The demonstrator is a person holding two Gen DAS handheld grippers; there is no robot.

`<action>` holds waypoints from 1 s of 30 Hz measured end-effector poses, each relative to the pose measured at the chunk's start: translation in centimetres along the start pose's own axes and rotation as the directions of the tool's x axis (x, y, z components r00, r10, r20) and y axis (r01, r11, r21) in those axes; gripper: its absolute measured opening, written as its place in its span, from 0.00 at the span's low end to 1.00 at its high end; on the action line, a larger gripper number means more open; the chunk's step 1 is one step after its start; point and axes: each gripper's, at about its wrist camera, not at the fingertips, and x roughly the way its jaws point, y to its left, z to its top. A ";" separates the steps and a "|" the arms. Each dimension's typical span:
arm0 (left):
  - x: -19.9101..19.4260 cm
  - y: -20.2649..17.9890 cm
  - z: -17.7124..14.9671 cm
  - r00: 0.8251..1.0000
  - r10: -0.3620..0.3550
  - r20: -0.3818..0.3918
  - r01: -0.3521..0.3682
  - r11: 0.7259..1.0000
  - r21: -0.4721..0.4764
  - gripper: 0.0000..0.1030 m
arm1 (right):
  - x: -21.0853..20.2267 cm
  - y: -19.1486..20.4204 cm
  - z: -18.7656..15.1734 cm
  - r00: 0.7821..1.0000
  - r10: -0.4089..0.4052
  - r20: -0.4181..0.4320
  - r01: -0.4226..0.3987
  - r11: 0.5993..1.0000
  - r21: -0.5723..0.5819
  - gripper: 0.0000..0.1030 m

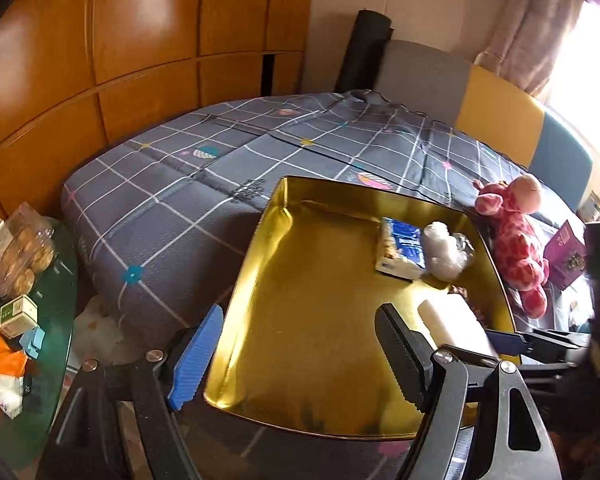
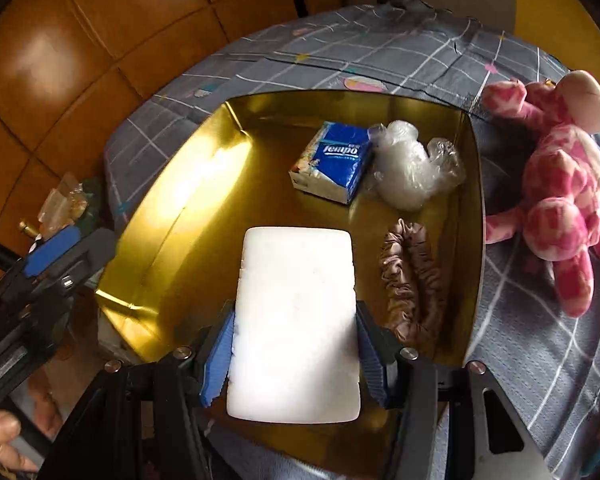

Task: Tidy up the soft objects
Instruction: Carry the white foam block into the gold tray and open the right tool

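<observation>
At far left in the left wrist view, a dark glass counter (image 1: 56, 300) carries a bag of biscuits (image 1: 26, 256), a small green-and-white box (image 1: 18, 314) and an orange wrapper (image 1: 0, 354), beside a bed (image 1: 160, 216) under a grey checked sheet. The left gripper (image 1: 300, 356) hangs over the near left corner of a gold tin tray (image 1: 260, 280) that sits on the bed; its fingers (image 1: 196, 356) stand well apart with nothing between them, the blue one outside the tray's left wall, the black one above its floor. In the right wrist view a hand (image 2: 0, 436) shows at the lower left edge, under that same gripper. Next, in the middle, the right gripper (image 2: 296, 356) has its blue fingers (image 2: 216, 360) clamped on the two long sides of a white foam block (image 2: 296, 320), which is held above the tray's near half. Beyond the block, toward the far right corner of the tray, lie a blue pack of Tempo tissues (image 2: 332, 162) and, touching it, a crumpled clear plastic bag (image 2: 412, 168). A brown scrunchie (image 2: 412, 280) lies along the tray's right wall, just beside the block. Outside the tray, at right, a pink spotted plush giraffe (image 2: 560, 184) sprawls on the sheet. Past it in the left wrist view lies a purple box (image 1: 566, 254).
</observation>
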 end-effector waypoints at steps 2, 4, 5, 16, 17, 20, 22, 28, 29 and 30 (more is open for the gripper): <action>0.2 0.4 -0.1 1.000 0.004 -0.001 -0.004 1.000 -0.008 0.77 | 0.9 0.0 0.1 1.000 -0.009 -0.014 0.010 1.000 0.011 0.54; 0.4 0.5 -0.1 1.000 0.004 -0.005 -0.004 1.000 -0.010 0.77 | 1.4 -0.3 0.4 0.999 -0.053 -0.011 0.053 0.999 0.010 0.55; 0.5 0.6 -0.1 1.000 0.006 -0.008 -0.006 1.000 -0.008 0.77 | 1.8 -0.5 0.7 0.998 -0.065 -0.011 0.065 0.998 0.012 0.55; 0.8 0.0 -0.5 1.000 0.015 -0.011 -0.015 1.000 0.014 0.80 | 0.2 -0.9 0.7 0.992 -0.092 0.091 0.089 0.995 0.037 0.66; 0.8 0.0 -0.5 1.000 0.012 -0.011 -0.012 1.000 0.013 0.80 | -0.2 -1.0 0.6 0.990 -0.097 0.102 0.093 0.995 0.042 0.66; 0.6 -0.2 -0.5 1.000 0.008 -0.007 -0.008 1.000 0.018 0.80 | -1.6 -1.3 0.2 0.986 -0.095 0.139 0.088 0.994 0.061 0.66; 0.3 -0.4 -0.5 1.000 0.003 0.003 -0.003 1.000 0.022 0.80 | -2.9 -1.3 -0.3 0.979 -0.109 0.173 0.101 0.993 0.054 0.66; -0.1 -1.1 -0.6 1.000 -0.005 0.013 0.005 0.999 0.041 0.81 | -5.7 -1.6 -2.2 0.956 -0.163 0.243 0.157 0.987 0.043 0.66; -0.2 -1.2 -0.6 1.000 -0.008 0.014 0.007 0.999 0.045 0.81 | -6.2 -1.7 -2.5 0.952 -0.173 0.254 0.168 0.985 0.041 0.66; -0.3 -1.4 -0.7 1.000 -0.011 0.015 0.010 0.999 0.049 0.81 | -6.6 -2.0 -2.9 0.948 -0.182 0.262 0.177 0.983 0.042 0.66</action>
